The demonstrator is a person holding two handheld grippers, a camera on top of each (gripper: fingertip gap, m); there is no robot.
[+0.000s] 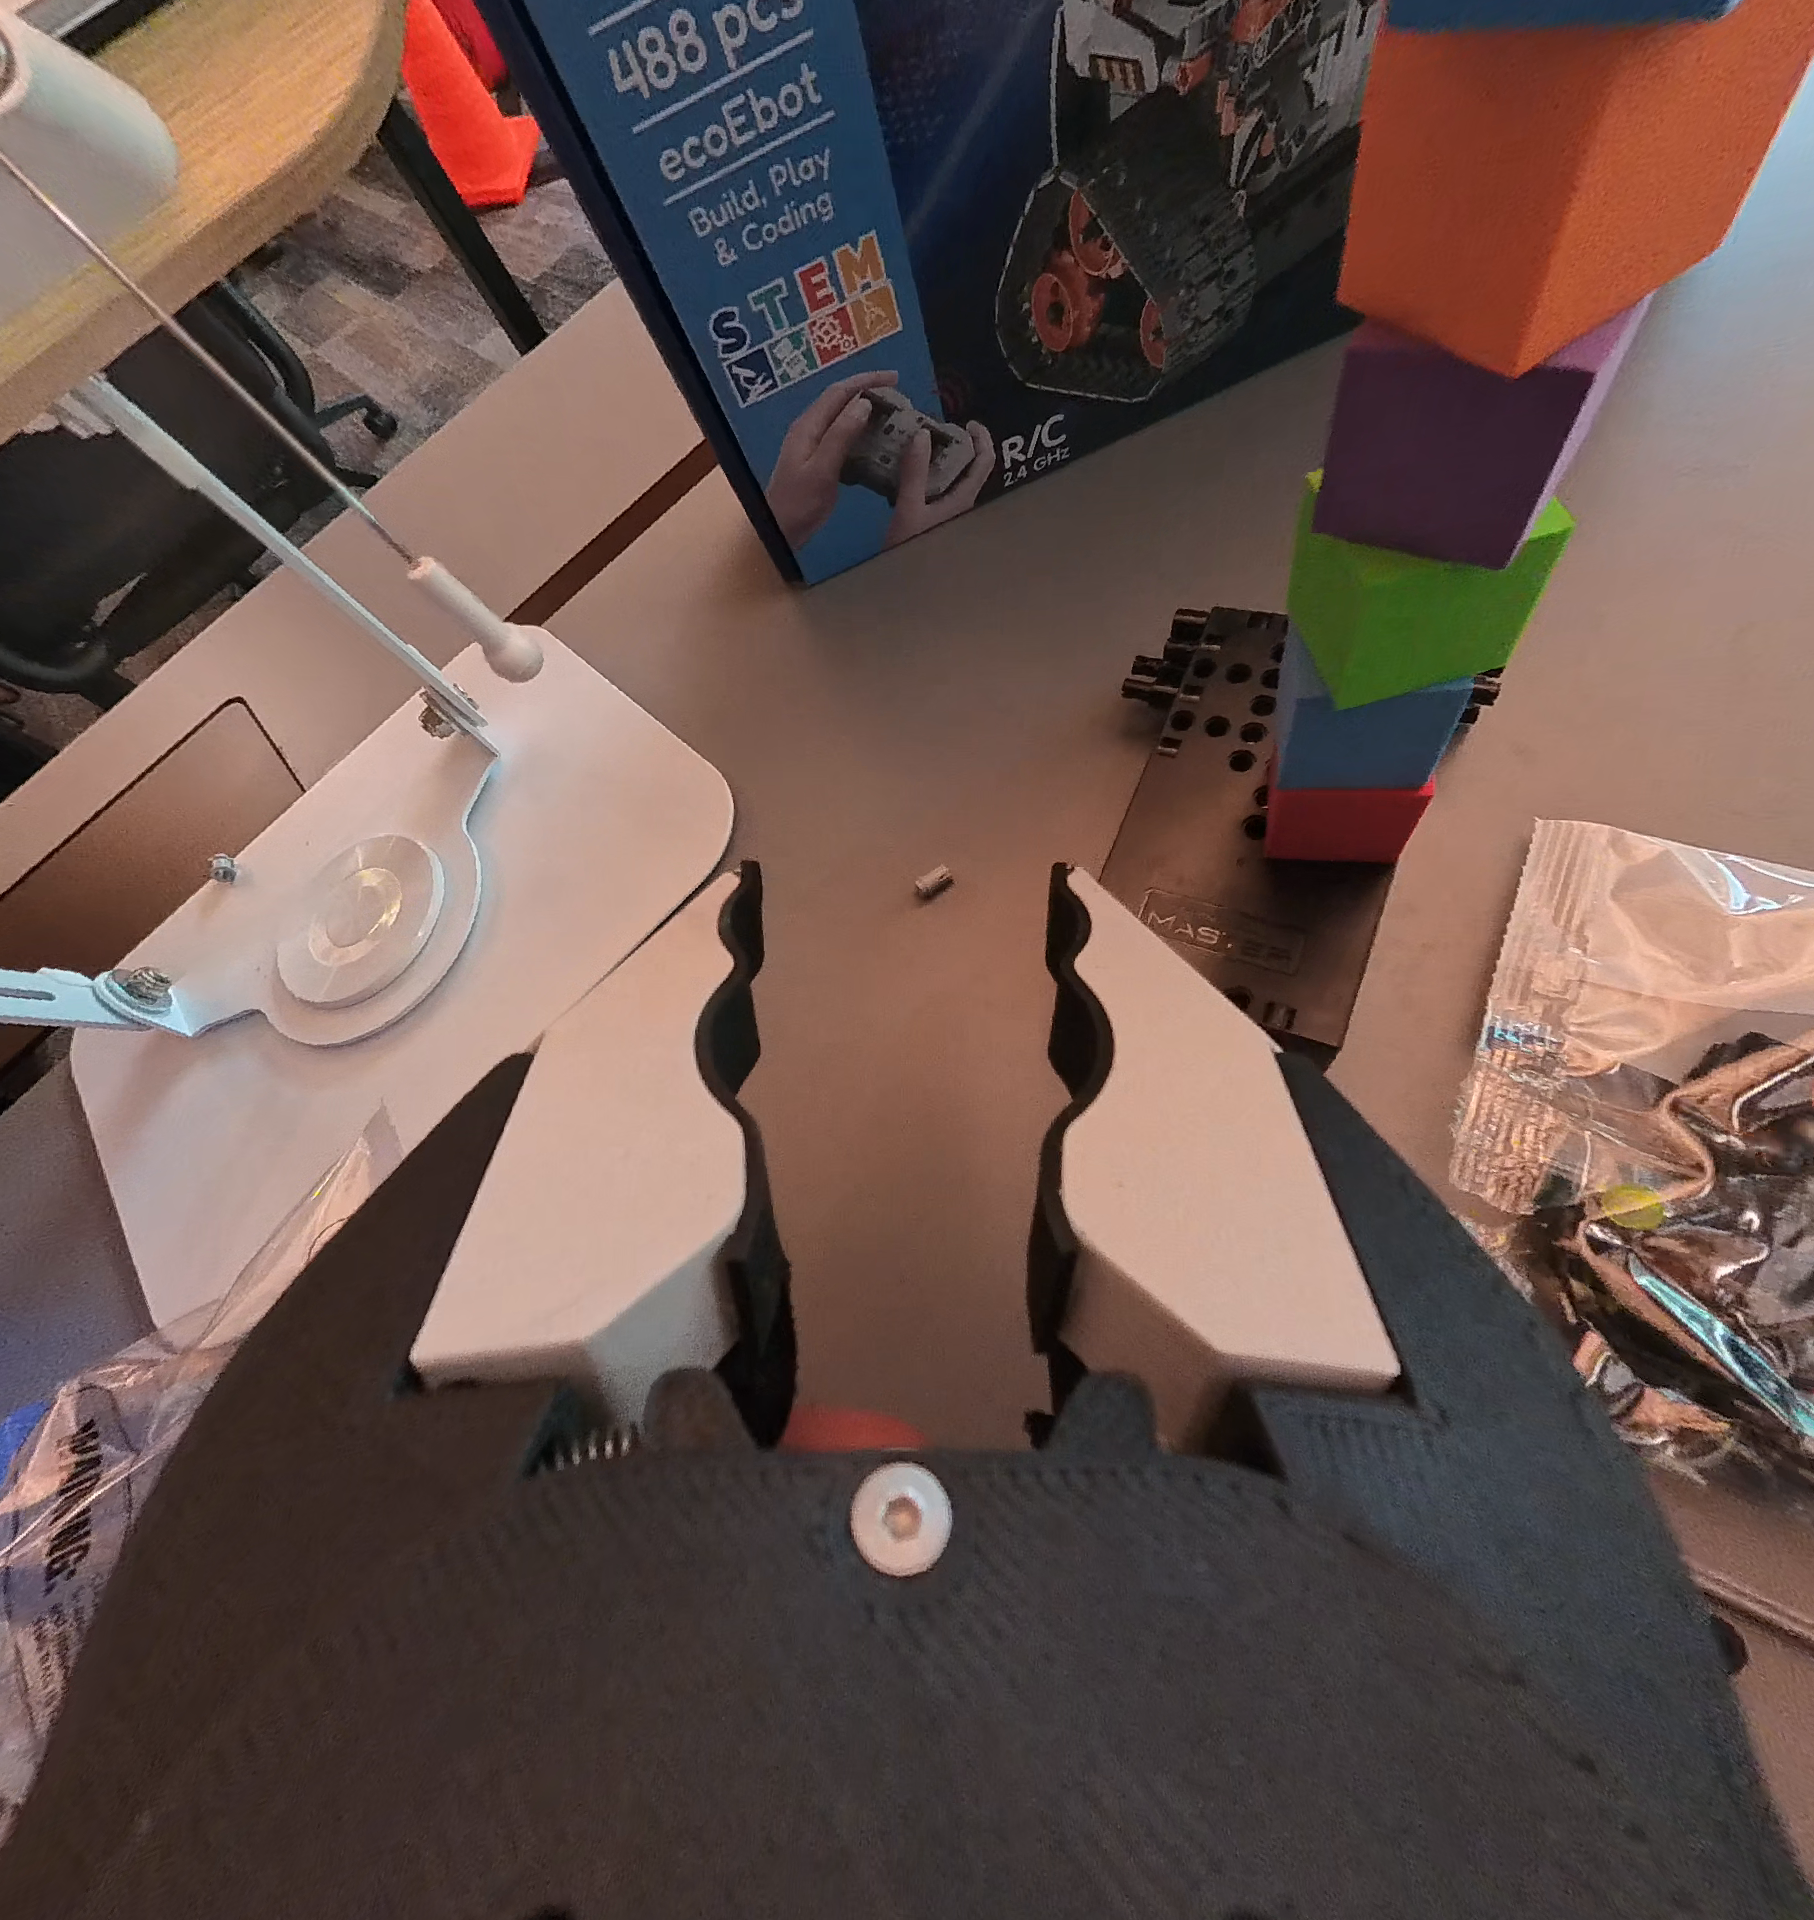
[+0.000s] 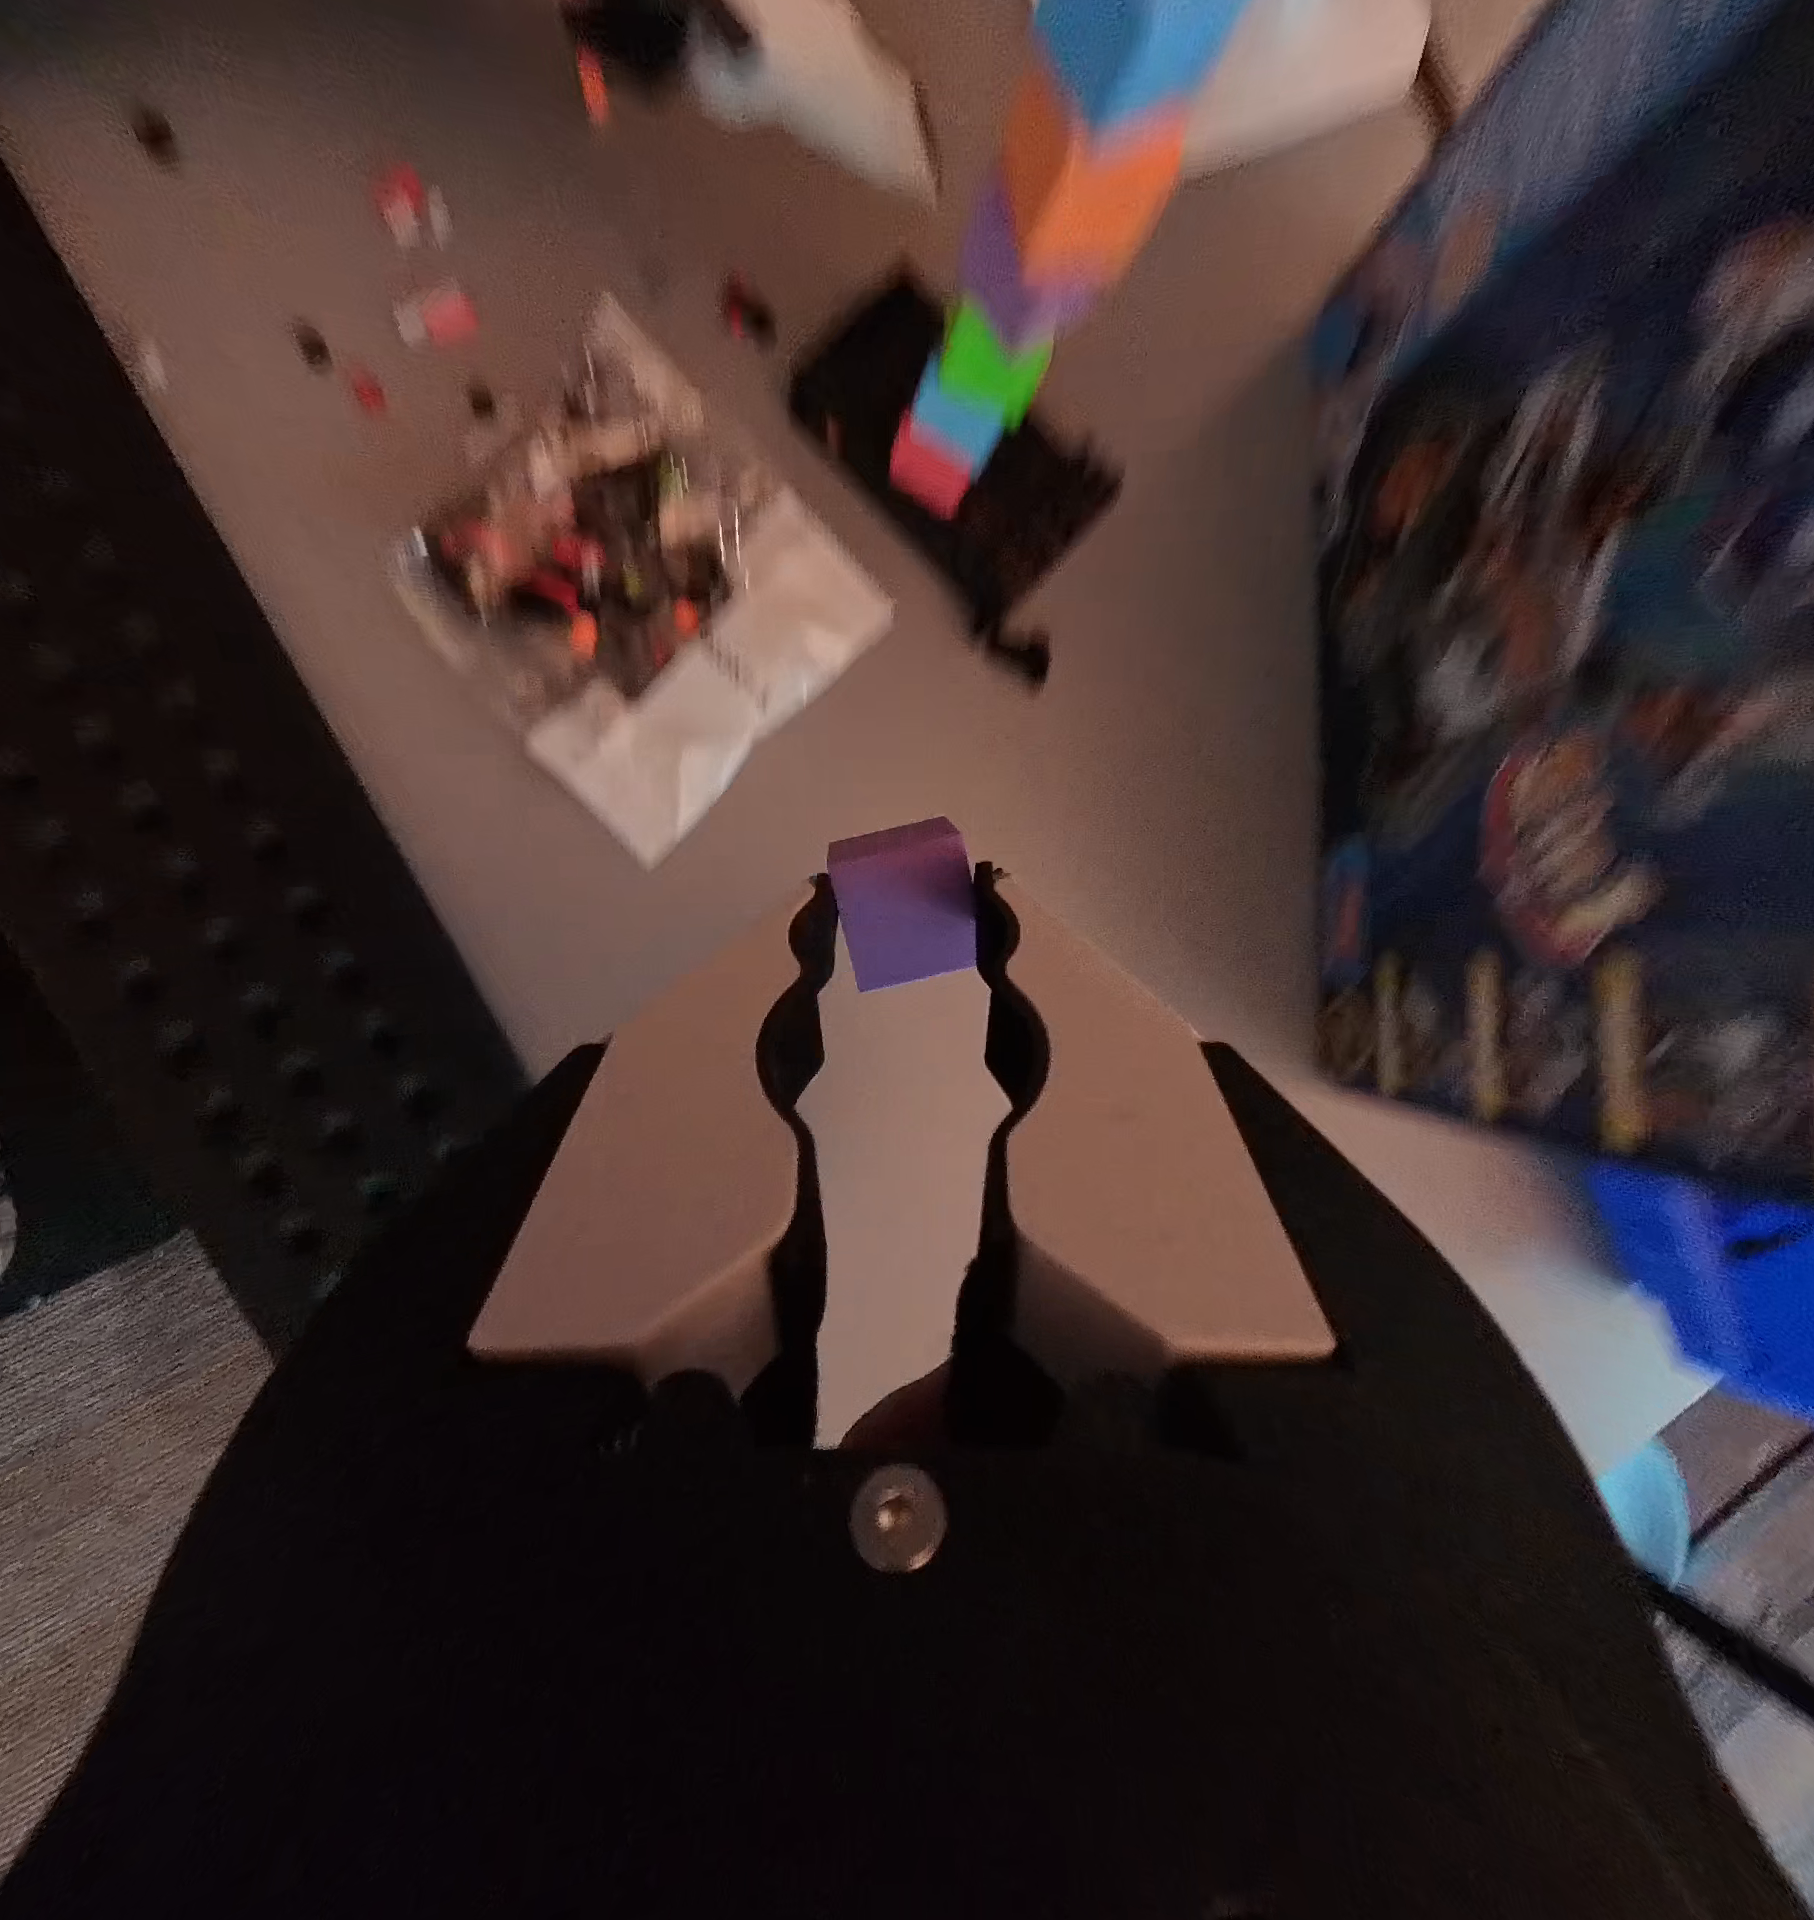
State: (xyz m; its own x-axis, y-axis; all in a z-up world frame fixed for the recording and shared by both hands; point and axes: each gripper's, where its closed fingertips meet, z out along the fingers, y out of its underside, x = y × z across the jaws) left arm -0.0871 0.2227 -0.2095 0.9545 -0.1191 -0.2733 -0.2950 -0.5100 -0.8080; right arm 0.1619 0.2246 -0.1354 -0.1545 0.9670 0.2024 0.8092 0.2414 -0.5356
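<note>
Purple cube (image 2: 898,912) sits clamped at my right gripper (image 2: 901,883) jaws' tips, left gripper (image 1: 903,883) jaws apart over bare tabletop (image 1: 882,665), block tower (image 1: 1402,623) close by.

Matt, foam-looking cubes make up the stack (image 1: 1422,582) at upper right in the left wrist view, faces finely grained. Beside it, a glossy printed cardboard box (image 1: 882,239). Crinkly clear plastic bag (image 1: 1692,1091) at right, shiny with glare. The lamp base (image 1: 570,821) at left looks like smooth white painted metal. The left gripper (image 1: 903,883) shows ridged, matt black printed plastic. In the blurred right wrist view, a matt purple cube (image 2: 898,904) sits pinched at centre.
</note>
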